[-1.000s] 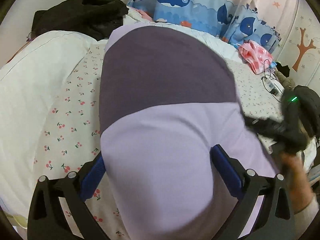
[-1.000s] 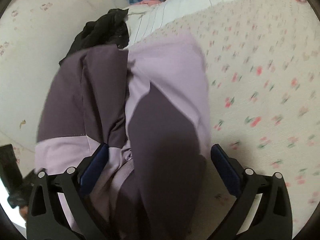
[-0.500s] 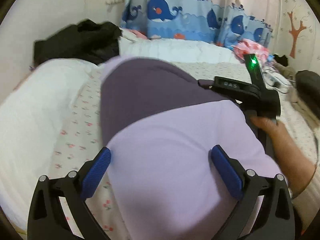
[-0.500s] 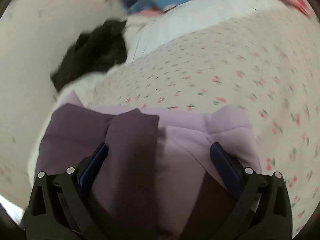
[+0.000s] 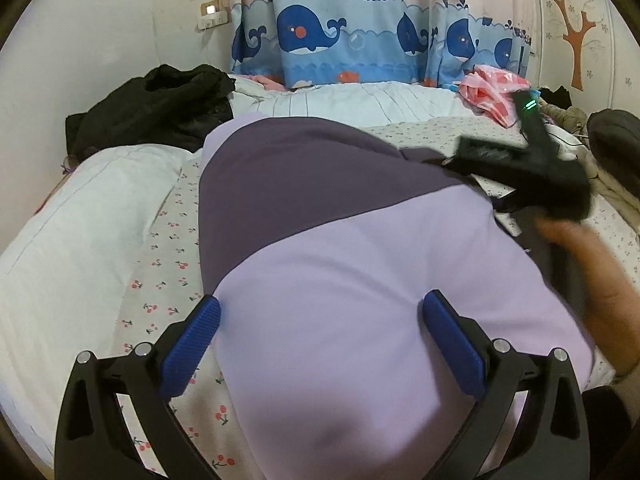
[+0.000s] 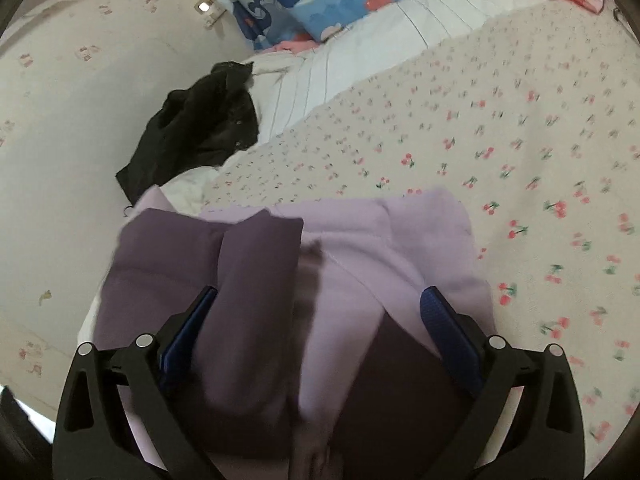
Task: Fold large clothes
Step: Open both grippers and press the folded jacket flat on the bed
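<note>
Purple garment already folded into compact bundle on bed; both hand-held grippers, left and right, spread apart over it; final tidying left.

Left gripper: its two blue-padded fingers are spreading wide apart, one at 8 o'clock and one at 4 o'clock of the left wrist view, pointing forward and slightly down. Right gripper: its fingers are likewise standing wide apart in its own view. In the left wrist view the right gripper's black body is appearing blurred at 2 o'clock, a green light glowing on it, with the person's right hand gripping its handle at 3 o'clock.
</note>
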### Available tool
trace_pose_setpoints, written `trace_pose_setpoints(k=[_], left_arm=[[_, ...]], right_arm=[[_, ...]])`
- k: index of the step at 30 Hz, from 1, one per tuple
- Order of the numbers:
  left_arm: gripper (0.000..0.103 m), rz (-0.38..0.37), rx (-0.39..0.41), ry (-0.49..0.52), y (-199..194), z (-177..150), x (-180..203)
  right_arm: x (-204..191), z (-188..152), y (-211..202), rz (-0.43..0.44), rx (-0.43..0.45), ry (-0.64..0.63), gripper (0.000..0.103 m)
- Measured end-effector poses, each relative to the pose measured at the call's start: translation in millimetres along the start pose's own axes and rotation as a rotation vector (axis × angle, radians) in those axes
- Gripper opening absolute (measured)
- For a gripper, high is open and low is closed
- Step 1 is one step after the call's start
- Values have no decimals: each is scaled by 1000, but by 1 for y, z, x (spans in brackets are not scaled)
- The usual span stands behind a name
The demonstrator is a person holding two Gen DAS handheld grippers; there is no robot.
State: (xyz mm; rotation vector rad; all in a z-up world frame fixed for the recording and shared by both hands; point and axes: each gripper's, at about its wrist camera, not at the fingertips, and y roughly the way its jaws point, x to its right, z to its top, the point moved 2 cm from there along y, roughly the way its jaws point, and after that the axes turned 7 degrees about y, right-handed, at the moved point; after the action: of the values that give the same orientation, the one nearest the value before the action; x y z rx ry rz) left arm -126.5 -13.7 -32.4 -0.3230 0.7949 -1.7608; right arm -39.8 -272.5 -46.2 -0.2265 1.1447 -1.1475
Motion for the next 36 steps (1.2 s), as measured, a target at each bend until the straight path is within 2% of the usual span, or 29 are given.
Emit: trace_pose_setpoints(k=[4,7,10,16,18,21,23,24,25,26,27,30,33,36], left_arm=[[97,9,3,3,-3,-2,1],[97,5,2,7,-4,-3,2],[97,-8,0,17,-4,-2,4],[97,28,32,67,-8,0,13],[97,20,22,49,-4,-1,8],[97,14,16,12,-3,-4,-2],[97,6,12,-5,-2,-4,-7],[97,-1,10,-14,-1,-4,-8],[97,-4,11,-20,-2,-3,-10],[97,3,13,-20,-3,-3,-10],[97,10,14,-15,-4,-2,-11],[97,36,50,-39,-12,-1,-14],[97,48,69,-63,-17,-1,-18],[97,47,44,-63,-12,-3,-18]], right_arm=[[-29,-23,-46,-8,84,-126,96],[-34,-46,-45,-63,79,-186,96],[-12,-56,-27,-15,68,-120,96],[-7,-53,-23,-38,40,-112,96],[-12,-49,-35,-74,42,-107,96],[-34,-58,-84,-71,147,-157,96],[-40,-74,-100,-116,173,-171,96],[-37,-83,-93,-157,141,-163,96],[-26,-99,-68,-206,31,-136,96],[-9,-112,-51,-154,-2,-43,96],[3,-117,-45,-126,3,24,97],[7,-120,-40,-127,-4,117,97],[2,-130,-41,-149,-8,98,97],[0,-136,-41,-168,-35,86,97]])
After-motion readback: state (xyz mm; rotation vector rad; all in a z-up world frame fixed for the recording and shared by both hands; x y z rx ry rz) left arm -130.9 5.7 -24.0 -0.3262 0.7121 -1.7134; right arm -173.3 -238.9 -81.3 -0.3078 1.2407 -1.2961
